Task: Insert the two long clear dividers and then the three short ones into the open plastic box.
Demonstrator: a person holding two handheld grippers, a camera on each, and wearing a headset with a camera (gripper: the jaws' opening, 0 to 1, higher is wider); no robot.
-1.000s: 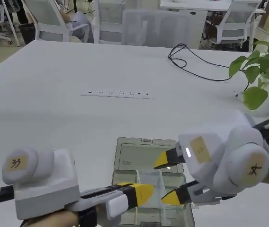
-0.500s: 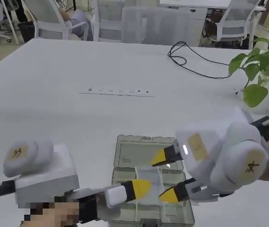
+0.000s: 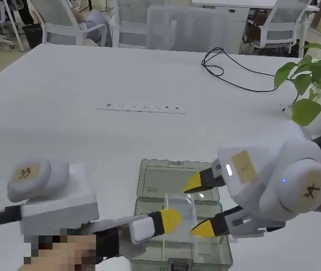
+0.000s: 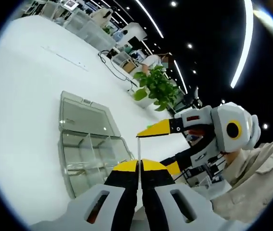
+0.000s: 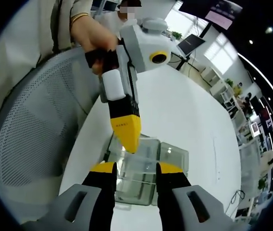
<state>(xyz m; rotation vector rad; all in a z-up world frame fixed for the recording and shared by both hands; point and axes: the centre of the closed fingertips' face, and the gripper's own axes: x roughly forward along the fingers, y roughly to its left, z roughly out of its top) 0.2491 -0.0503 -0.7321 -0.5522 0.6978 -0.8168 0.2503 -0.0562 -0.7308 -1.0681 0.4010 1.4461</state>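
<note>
The open clear plastic box (image 3: 210,257) lies at the table's near edge, its lid (image 3: 163,179) folded back flat on the far side. My left gripper (image 3: 170,219) is shut on a clear divider (image 3: 182,206) and holds it just above the box's middle. In the left gripper view the divider (image 4: 138,147) shows edge-on as a thin upright line between the shut jaws (image 4: 139,166), over the box (image 4: 86,154). My right gripper (image 3: 202,205) stands open right beside the divider, one jaw on either side of it. In the right gripper view its open jaws (image 5: 135,169) frame the box (image 5: 172,156) below the left gripper (image 5: 127,130).
A white power strip (image 3: 142,107) lies mid-table, and a black cable (image 3: 228,70) loops at the far right. A green plant (image 3: 319,84) stands at the right edge. Office chairs (image 3: 64,22) line the far side. A mesh chair (image 5: 26,134) sits close to the near edge.
The left gripper has rolled a little and lifted the divider slightly over the box. The right gripper has hardly moved and stays open. The head view has shifted slightly.
</note>
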